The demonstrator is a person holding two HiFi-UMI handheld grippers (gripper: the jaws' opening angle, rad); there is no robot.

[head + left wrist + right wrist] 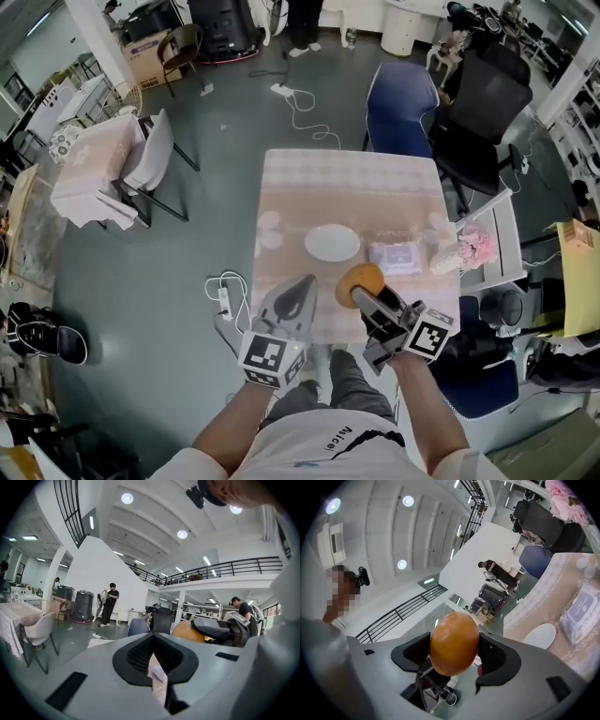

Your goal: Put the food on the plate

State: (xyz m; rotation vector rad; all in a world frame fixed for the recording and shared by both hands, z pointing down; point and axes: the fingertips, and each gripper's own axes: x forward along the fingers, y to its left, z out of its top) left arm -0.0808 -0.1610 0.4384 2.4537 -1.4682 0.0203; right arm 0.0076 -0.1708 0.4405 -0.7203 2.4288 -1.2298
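- Person's forearms [427,412] sit lowest in head view, one gripper in each hand, both over the near edge of the table [347,183].
- R gripper [364,292]: jaws clamped on a round orange food item [454,643], pads pressing it from both sides. Item bulges past the jaw tips; approx. half shows.
- Food item is held in the air, not on the plate [332,243]. Plate is white, lies mid-table, beyond the item and a little to its left, clearly apart from it.
- L gripper [302,286]: jaws brought together at the tips, nothing gripped. Only tablecloth shows through the gap btwn the pads. It sits just beside R gripper, on its left.
- Wipes pack [395,257] lies flat to the right of the plate, near it but not touching.
- Pink flowers [473,246] at the table's right edge.
- Blue chair [398,103] stands at the far side of the table.
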